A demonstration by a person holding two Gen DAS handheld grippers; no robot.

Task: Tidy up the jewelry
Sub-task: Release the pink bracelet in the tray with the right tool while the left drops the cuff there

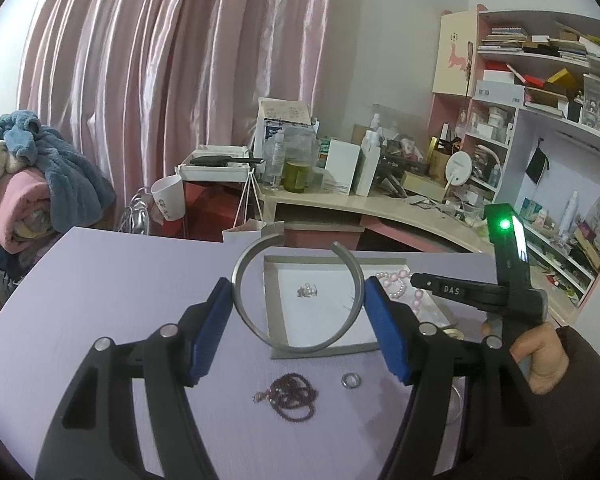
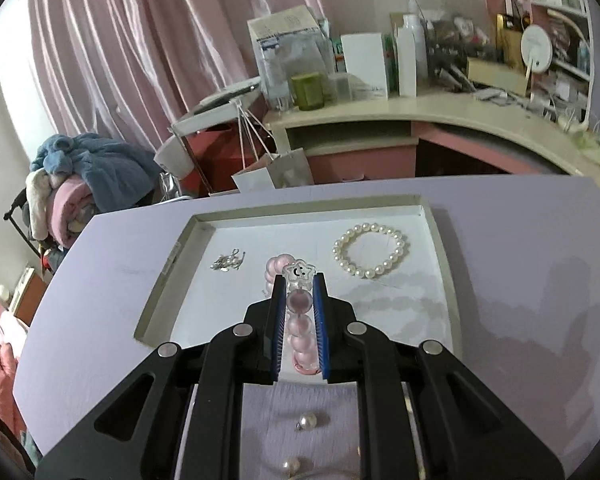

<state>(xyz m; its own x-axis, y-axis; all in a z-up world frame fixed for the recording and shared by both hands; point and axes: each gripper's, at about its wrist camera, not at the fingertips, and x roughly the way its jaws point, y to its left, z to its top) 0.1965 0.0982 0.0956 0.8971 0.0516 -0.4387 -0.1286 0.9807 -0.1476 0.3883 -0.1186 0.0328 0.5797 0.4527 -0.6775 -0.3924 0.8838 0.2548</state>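
Seemingly "DAS" on right gripper

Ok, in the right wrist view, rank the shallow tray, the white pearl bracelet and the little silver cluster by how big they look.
1. Shallow tray, by far the largest.
2. White pearl bracelet.
3. Silver cluster, smallest.
All three lie at a similar depth, so nearness to the camera hardly skews the order.
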